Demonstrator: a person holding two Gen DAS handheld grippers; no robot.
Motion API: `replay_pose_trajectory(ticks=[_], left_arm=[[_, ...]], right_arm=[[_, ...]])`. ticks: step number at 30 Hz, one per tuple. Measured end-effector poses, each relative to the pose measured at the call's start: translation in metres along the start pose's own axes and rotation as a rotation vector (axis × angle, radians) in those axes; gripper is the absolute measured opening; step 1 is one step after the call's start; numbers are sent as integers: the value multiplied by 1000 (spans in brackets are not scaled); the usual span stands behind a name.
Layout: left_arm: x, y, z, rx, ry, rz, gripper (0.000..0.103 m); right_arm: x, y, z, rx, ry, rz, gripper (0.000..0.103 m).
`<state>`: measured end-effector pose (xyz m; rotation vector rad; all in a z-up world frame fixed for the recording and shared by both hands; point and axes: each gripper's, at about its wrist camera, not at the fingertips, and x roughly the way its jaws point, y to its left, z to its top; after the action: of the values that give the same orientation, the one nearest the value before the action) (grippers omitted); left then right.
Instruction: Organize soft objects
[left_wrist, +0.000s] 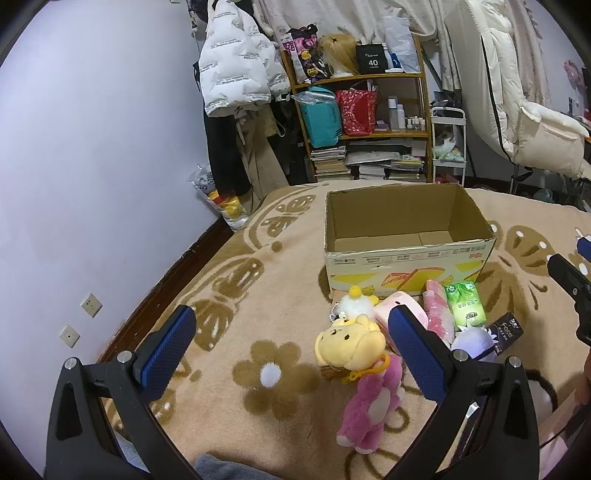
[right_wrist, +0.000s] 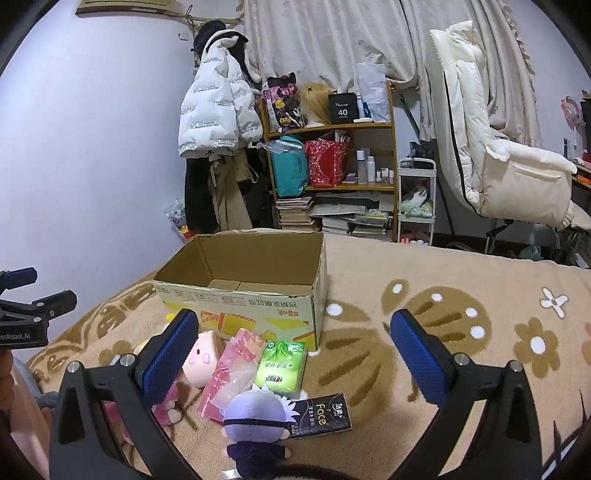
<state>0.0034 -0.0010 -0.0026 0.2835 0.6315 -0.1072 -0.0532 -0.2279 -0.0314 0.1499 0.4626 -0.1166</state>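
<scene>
An open cardboard box (left_wrist: 406, 254) (right_wrist: 243, 306) stands empty on the blanket. In front of it lie soft items: a yellow bear plush (left_wrist: 349, 343), a pink bear plush (left_wrist: 373, 406), a small white-and-yellow plush (left_wrist: 356, 301), a pink square plush (right_wrist: 205, 356), a pink plastic pack (right_wrist: 232, 373), a green tissue pack (right_wrist: 282, 365), a black tissue pack (right_wrist: 321, 415) and a purple-haired doll (right_wrist: 255, 421). My left gripper (left_wrist: 291, 350) is open just above and left of the yellow bear. My right gripper (right_wrist: 295, 354) is open above the tissue packs.
The beige flower-patterned blanket (left_wrist: 258, 295) covers the bed. A wooden shelf (left_wrist: 362, 122) with books and bags, hanging coats (left_wrist: 236, 62) and a white cart (left_wrist: 448, 147) stand behind. The wall (left_wrist: 92, 166) is to the left.
</scene>
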Motion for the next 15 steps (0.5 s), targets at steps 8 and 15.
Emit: replay_pose_trajectory(ticks=[8,15], left_arm=[[-2,-1,-4,3,2,-1,103],[0,-3,-4,6,5,2,103]], right_arm=[[-1,-2,-1,3,-1,2,103],[-1,-2,-1,5,0,2,103]])
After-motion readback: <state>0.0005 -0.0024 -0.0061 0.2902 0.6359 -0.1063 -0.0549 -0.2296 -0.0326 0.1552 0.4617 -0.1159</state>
